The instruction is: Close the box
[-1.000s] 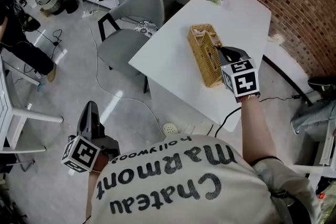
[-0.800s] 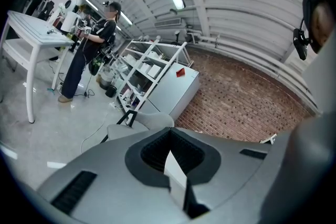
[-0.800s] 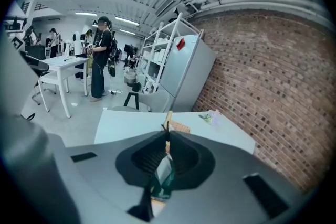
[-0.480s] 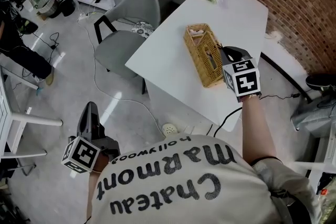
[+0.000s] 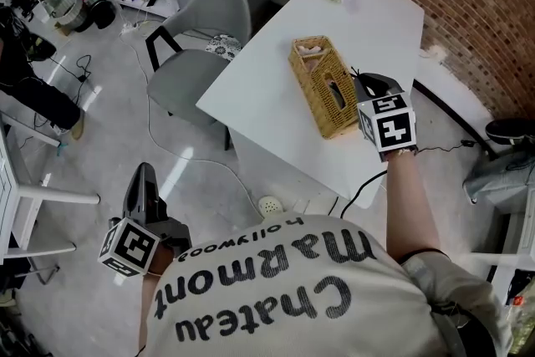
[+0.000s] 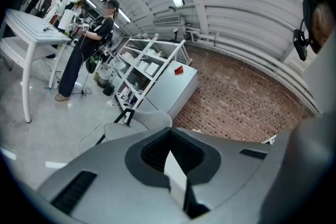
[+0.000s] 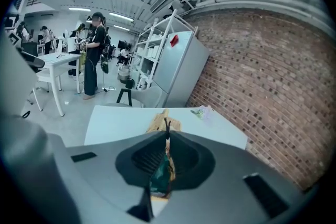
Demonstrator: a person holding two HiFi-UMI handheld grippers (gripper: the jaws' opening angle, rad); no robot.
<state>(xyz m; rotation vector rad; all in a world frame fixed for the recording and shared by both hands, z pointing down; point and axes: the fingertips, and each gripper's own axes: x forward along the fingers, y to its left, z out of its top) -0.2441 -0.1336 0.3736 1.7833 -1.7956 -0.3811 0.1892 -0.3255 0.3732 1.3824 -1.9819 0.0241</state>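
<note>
- wicker box (image 5: 322, 86) lies lengthwise on the white table (image 5: 251, 104), slotted lid on top, far end showing stuff inside
- right gripper (image 5: 361, 81) just beside box's near end, jaws nearly together, pinching a small green thing (image 7: 160, 175)
- left gripper (image 5: 144, 178) low over the floor, jaws closed, empty

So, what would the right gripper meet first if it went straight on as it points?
Probably the wicker box, just ahead of the right gripper on the white table; depth is unclear.
</note>
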